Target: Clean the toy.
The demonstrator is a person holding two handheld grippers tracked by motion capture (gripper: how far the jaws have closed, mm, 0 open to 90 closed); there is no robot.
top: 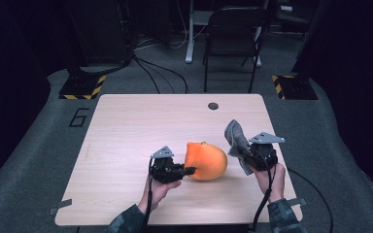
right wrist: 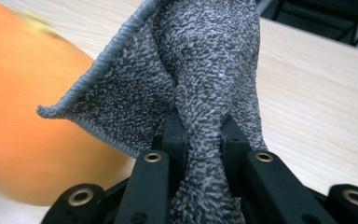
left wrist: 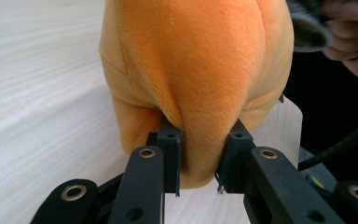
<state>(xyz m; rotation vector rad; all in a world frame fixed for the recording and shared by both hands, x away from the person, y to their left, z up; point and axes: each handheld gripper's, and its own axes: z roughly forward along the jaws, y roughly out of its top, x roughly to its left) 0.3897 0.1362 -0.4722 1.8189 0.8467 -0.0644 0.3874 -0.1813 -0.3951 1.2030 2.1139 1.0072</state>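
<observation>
An orange plush pumpkin rests on the wooden table, slightly right of centre near the front. My left gripper comes at it from the left and is shut on a fold of its fabric. The left gripper view has the plush pumpkin pinched between both black jaws of the left gripper. My right gripper is raised to the pumpkin's right and is shut on a grey cloth. In the right gripper view the grey cloth bunches up between the jaws of the right gripper, with the pumpkin blurred at left.
The table has a small dark hole near its far edge. A black folding chair stands behind the table, with cables on the floor and yellow-black striped bases at both far corners.
</observation>
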